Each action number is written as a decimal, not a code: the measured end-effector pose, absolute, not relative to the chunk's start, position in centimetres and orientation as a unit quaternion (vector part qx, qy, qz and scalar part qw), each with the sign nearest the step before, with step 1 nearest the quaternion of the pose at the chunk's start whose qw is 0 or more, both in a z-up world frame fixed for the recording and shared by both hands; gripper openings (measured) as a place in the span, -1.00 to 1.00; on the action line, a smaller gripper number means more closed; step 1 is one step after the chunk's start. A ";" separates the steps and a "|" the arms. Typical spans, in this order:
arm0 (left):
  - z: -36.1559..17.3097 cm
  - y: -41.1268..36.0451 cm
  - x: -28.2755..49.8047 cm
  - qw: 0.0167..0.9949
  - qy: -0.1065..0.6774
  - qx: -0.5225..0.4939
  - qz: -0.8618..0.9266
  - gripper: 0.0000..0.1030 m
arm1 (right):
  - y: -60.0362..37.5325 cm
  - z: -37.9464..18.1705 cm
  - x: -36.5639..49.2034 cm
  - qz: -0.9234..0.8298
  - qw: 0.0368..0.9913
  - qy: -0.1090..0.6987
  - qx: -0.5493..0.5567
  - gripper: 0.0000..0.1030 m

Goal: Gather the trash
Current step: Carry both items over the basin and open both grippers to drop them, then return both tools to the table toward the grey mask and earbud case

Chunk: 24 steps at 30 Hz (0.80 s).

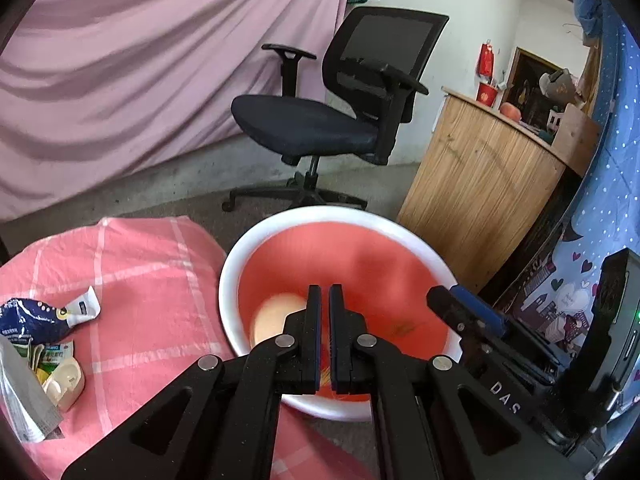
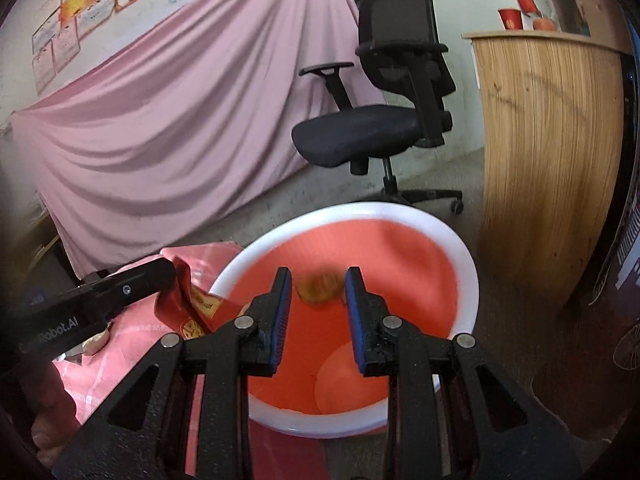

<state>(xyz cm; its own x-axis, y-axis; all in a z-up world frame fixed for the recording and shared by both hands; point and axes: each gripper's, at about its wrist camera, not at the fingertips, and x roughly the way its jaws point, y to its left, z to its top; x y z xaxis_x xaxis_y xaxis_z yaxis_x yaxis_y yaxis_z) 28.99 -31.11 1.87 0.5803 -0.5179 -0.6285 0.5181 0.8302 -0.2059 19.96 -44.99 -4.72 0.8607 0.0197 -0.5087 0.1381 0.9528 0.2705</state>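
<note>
A red bin with a white rim (image 1: 240, 258) stands on the floor beside the pink checked cloth (image 1: 140, 280); it also shows in the right wrist view (image 2: 460, 240). My left gripper (image 1: 325, 296) is over the bin and shut on a red wrapper (image 2: 188, 308), which shows best in the right wrist view. My right gripper (image 2: 319, 280) is open over the bin, and a blurred brown scrap (image 2: 320, 286) is in the air between its fingers. Loose trash lies on the cloth: a blue packet (image 1: 32, 320), a silver pouch (image 1: 20, 396) and a cream plastic piece (image 1: 66, 384).
A black office chair (image 1: 332, 120) stands behind the bin. A wooden counter (image 1: 480, 188) is to the right. A pink sheet (image 1: 140, 80) hangs over the back. The right gripper's body (image 1: 500, 344) is close on the left gripper's right.
</note>
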 end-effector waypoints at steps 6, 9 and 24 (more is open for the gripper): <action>1.6 -29.1 28.1 0.897 0.347 -0.014 -0.273 -0.25 | -44.7 -4.6 20.0 -0.033 0.951 0.267 0.150 -0.05; 1.9 -27.5 27.3 0.905 0.334 -0.020 -0.262 -0.04 | -44.7 -4.2 19.9 -0.032 0.957 0.252 0.142 0.05; 4.6 -15.5 18.3 0.975 0.165 -0.080 -0.124 0.97 | -39.0 0.7 13.5 0.031 0.992 0.073 0.094 1.00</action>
<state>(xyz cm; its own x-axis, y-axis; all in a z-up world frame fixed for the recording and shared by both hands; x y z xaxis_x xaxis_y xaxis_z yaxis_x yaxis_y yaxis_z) 18.34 -15.46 4.60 0.9144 -0.2691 -0.3023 0.2164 0.9563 -0.1966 13.46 -39.03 0.74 0.9873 0.0753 -0.1399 -0.0476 0.9803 0.1919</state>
